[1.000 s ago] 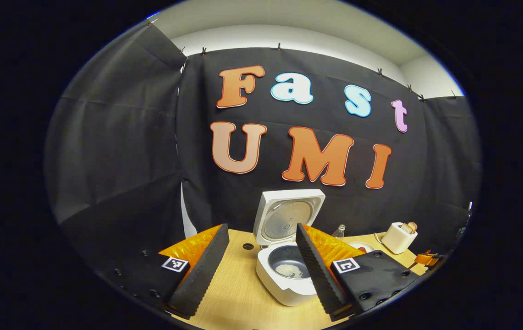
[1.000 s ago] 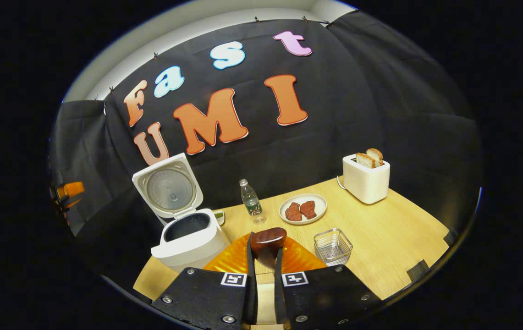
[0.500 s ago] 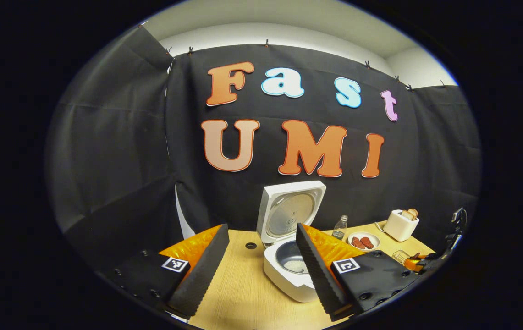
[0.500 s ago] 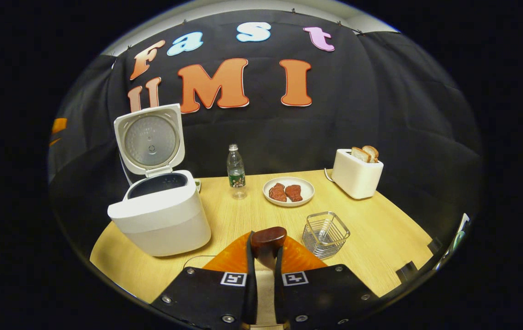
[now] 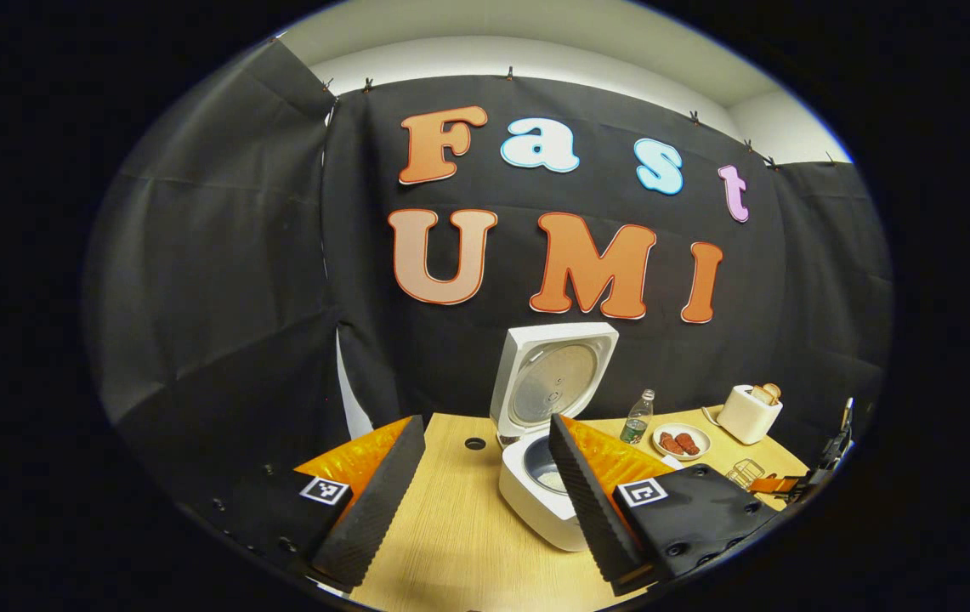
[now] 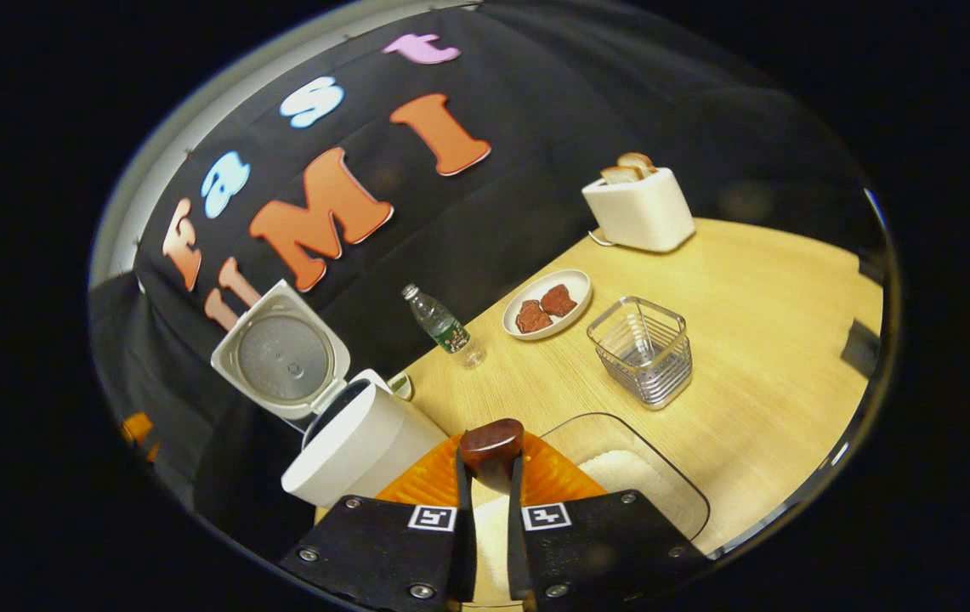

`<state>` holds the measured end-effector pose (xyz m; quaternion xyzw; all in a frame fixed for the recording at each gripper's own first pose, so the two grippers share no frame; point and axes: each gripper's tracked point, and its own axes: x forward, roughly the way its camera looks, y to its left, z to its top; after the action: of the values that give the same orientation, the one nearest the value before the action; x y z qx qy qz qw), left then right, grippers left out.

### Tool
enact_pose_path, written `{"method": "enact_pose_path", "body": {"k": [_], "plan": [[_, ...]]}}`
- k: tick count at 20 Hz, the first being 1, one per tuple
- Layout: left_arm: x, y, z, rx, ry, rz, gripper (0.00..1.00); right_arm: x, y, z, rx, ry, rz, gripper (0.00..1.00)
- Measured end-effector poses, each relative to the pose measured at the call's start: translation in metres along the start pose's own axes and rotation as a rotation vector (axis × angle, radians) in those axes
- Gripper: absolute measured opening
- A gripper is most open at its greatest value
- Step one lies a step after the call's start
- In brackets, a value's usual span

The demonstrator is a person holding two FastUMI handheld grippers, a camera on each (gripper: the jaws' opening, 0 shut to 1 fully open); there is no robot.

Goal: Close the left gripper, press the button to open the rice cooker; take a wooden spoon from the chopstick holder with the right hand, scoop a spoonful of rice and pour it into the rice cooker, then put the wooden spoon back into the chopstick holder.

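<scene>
Right gripper view, largest first: table [image 6: 757, 357] across the right half, tilted in the frame. Cooker [image 6: 357, 446] at lower left, lid [image 6: 280, 361] swung up and open, standing just left of the right gripper [image 6: 485, 484]. Rice tub [image 6: 646, 484] at lower centre-right, clear-walled, white rice inside, partly hidden behind the gripper. Toaster [image 6: 642, 208] at upper right with bread in its slots. Holder [image 6: 642, 348], a wire basket, right of centre, standing apart from the tub. Plate [image 6: 548, 304] with two dark red pieces, centre. Bottle [image 6: 442, 327] left of the plate. Spoon [image 6: 491, 444] clamped between the two fingers, dark wooden end poking out past the tips at lower centre, above the tub's left part.

Left gripper view: table [image 5: 459, 552] at the bottom. Left gripper [image 5: 485, 493] with fingers set wide apart, nothing between them. Cooker [image 5: 536, 501] at lower centre, partly behind the right-hand finger, lid [image 5: 553, 382] raised, rice visible in the pot. Toaster [image 5: 748, 412], plate [image 5: 682, 442] and bottle [image 5: 638, 416] in a row at lower right. Holder [image 5: 744, 472] small, near the right edge.
</scene>
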<state>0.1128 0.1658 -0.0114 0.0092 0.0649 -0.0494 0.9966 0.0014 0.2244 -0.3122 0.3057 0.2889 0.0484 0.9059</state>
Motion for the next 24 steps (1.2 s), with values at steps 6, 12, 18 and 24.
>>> {"method": "enact_pose_path", "body": {"k": [6,12,18,24], "plan": [[0.0,-0.006,0.004,-0.008,-0.006,-0.006,0.99,0.0,-0.019,-0.01,0.38,0.045,0.072,0.14],[0.002,-0.013,0.008,-0.012,-0.02,-0.018,0.99,-0.019,-0.032,-0.002,0.533,0.045,0.104,0.13],[0.003,-0.011,0.008,-0.02,-0.032,-0.005,1.0,-0.041,-0.045,0.026,0.603,0.011,0.12,0.13],[0.004,-0.015,0.011,-0.015,-0.041,-0.006,1.0,-0.051,-0.03,0.05,0.699,-0.006,0.173,0.13]]}}
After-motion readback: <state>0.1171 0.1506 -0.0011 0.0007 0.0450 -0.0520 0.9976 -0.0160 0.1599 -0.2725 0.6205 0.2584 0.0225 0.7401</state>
